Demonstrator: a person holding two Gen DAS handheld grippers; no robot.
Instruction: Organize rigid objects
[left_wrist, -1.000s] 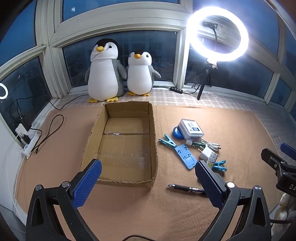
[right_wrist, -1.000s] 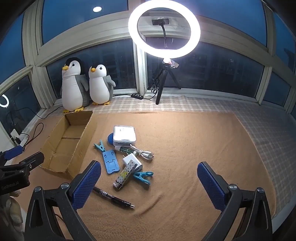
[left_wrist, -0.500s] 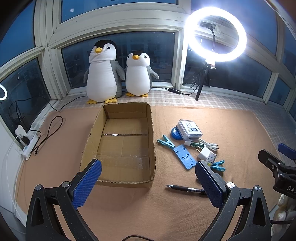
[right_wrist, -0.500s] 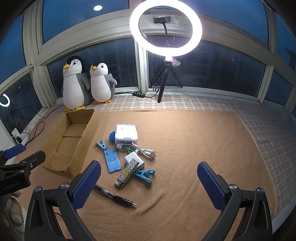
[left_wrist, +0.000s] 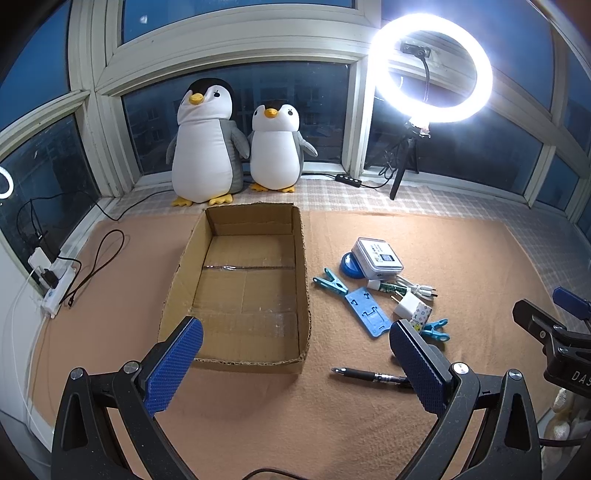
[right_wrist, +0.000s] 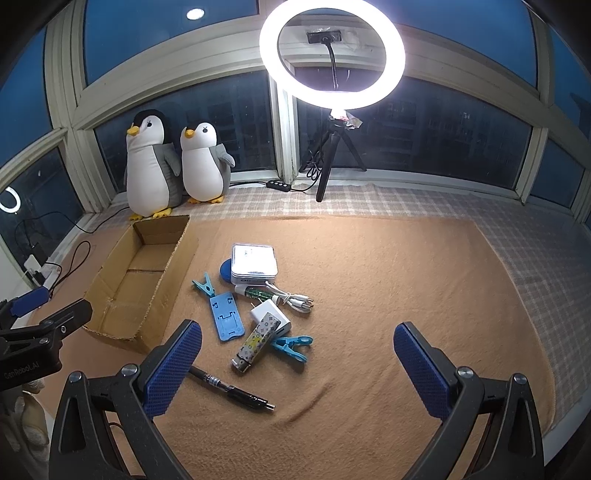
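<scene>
An empty cardboard box (left_wrist: 236, 288) (right_wrist: 122, 295) lies open on the orange blanket. To its right sits a heap of small items: a white tin (left_wrist: 376, 256) (right_wrist: 254, 260), a blue phone stand (left_wrist: 367, 312) (right_wrist: 226, 315), two teal clips (left_wrist: 330, 282) (right_wrist: 291, 345), a white charger (left_wrist: 404, 304) with cable (right_wrist: 295, 297), a patterned lighter (right_wrist: 255, 341) and a black pen (left_wrist: 369, 376) (right_wrist: 231, 389). My left gripper (left_wrist: 295, 367) hovers open before the box's near wall. My right gripper (right_wrist: 297, 369) hovers open just right of the pen, holding nothing.
Two plush penguins (left_wrist: 236, 147) stand behind the box at the window. A lit ring light on a tripod (right_wrist: 332, 81) stands at the back. A power strip with cables (left_wrist: 51, 280) lies at the left edge. Checked cloth (right_wrist: 517, 229) borders the blanket.
Both grippers have shifted slightly; in the left view the scene slid a little left and up, in the right view a little right. Nothing was grasped and no object moved.
</scene>
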